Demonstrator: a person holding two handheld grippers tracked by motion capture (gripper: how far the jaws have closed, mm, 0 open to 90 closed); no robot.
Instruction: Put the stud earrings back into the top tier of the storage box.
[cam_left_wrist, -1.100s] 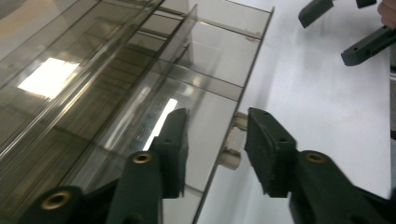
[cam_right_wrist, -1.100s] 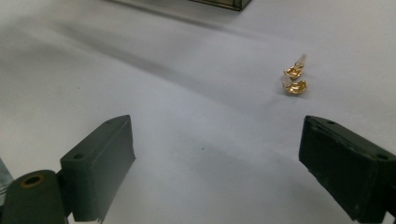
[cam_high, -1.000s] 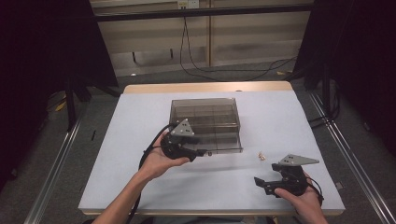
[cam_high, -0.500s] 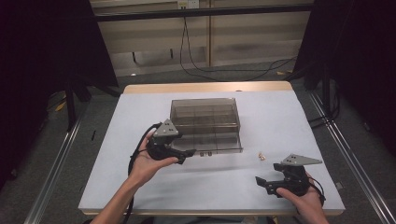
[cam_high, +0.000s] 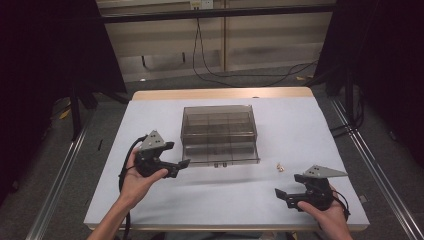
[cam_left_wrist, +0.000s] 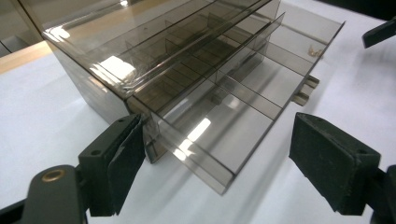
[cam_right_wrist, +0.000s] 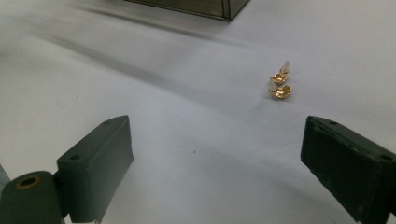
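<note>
Here the white worktop carries a smoky compartment box just ahead of the left tool, jaws wide at its near corner. The right tool, gaping too, faces two gold earrings across bare worktop.

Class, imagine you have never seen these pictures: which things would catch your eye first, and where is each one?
The smoky transparent plastic organiser box with its divided compartments sits mid-table on the white tabletop, lid raised. Two tiny gold earrings lie on the white surface just off its near right corner. The left gripper hovers open at the box's near left corner; the right gripper waits open near the table's front edge.
</note>
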